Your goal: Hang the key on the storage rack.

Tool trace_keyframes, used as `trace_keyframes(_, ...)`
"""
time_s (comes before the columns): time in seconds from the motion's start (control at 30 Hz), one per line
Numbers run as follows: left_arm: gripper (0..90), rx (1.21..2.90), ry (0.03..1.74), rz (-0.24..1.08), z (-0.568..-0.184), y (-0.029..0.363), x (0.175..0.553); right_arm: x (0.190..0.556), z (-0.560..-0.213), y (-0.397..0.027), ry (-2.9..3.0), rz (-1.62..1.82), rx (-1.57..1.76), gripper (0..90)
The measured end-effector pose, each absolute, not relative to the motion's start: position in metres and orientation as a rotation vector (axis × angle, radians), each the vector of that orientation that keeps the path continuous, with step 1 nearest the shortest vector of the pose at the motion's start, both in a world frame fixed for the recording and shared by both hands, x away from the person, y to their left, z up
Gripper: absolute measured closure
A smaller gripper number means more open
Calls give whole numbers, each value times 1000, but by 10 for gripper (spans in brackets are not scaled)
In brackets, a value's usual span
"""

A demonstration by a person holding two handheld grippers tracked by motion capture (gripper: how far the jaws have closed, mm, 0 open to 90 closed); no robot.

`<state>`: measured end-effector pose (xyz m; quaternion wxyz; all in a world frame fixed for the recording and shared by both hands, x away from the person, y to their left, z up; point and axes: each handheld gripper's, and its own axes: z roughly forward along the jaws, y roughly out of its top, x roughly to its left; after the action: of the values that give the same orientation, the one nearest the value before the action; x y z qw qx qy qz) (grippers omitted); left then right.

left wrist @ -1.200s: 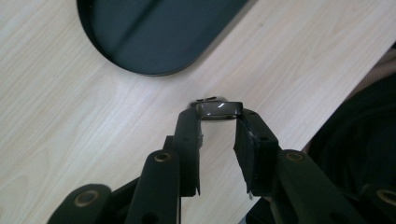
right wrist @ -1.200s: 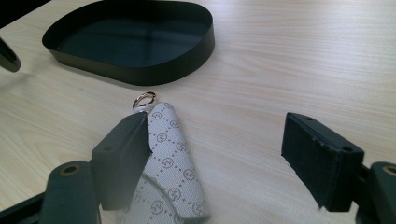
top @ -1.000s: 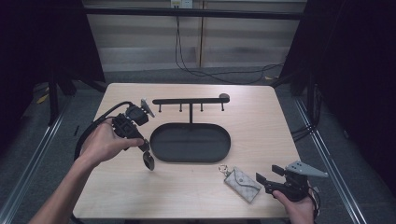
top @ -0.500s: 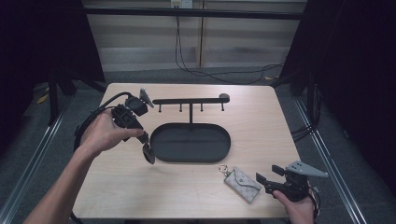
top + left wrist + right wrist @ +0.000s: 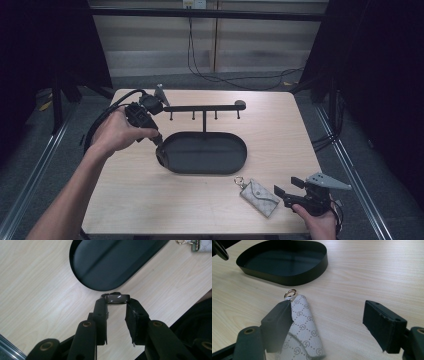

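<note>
Watch, pinched between the left gripper's closed jaws, hangs at the tray's nine o'clock rim, ready to lower in; the right gripper gapes beside the key pouch.

Pouch partly behind tongs

Pale wood-grain table, matt. Black tray, smooth, faint sheen. Patterned woven-look pouch with shiny metal ring. Glossy dark disc.
</note>
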<state>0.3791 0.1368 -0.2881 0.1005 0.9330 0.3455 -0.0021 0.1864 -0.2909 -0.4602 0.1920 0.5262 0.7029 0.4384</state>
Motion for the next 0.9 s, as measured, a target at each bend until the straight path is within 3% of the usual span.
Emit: trace_keyframes(0.9, 712, 2727, 1129, -15, -285, 119, 425, 187, -461, -293, 1968, 1244, 1500, 234)
